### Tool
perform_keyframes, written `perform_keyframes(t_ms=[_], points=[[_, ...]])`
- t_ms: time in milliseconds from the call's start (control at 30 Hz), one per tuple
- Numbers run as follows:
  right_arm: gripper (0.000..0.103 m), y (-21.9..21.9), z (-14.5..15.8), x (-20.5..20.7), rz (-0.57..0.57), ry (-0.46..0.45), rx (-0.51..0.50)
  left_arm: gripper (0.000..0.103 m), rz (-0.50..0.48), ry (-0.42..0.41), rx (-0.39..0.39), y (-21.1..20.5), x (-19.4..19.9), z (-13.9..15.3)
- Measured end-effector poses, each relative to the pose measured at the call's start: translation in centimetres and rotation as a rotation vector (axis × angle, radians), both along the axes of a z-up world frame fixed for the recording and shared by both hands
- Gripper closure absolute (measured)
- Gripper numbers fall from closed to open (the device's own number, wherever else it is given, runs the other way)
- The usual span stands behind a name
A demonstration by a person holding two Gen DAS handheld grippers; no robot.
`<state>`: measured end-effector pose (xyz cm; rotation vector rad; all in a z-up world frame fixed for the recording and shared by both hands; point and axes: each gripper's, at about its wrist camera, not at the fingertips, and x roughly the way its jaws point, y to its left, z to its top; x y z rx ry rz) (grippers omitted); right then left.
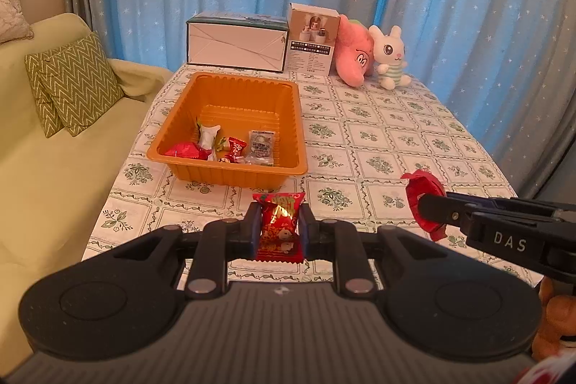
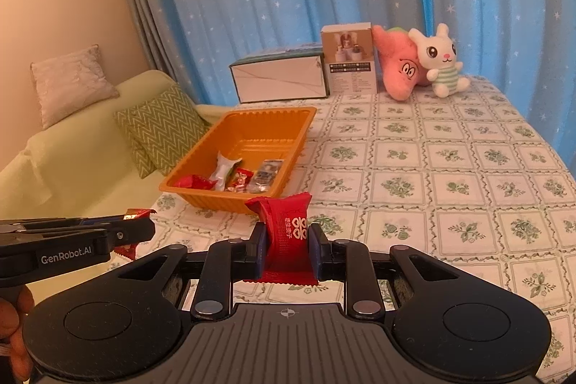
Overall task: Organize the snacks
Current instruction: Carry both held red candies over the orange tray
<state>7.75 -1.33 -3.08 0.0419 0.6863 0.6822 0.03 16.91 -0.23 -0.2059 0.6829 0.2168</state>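
The left gripper (image 1: 279, 229) pointed forward and downward over the table's (image 1: 396, 139) near edge, its jaws clamped on a red printed candy (image 1: 279, 222) held upright. Just to its right, the right gripper (image 2: 287, 245) sat at a similar downward tilt, pinching a plain red packet (image 2: 286, 233) the same way. Both hung above the cloth, short of the orange tray (image 1: 230, 85), which already held several wrapped snacks (image 1: 230, 146). Boxes (image 1: 237, 42) and plush toys (image 1: 388, 56) stood at the far edge.
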Motion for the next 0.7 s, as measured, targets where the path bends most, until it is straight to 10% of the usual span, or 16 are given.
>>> perform_keyframes(t_ms=[700], points=[[0.078, 6.4, -1.0, 4.2, 0.071, 0.037, 0.004, 0.084, -0.006, 0.015, 0.001, 4.3, 4.2, -0.7]])
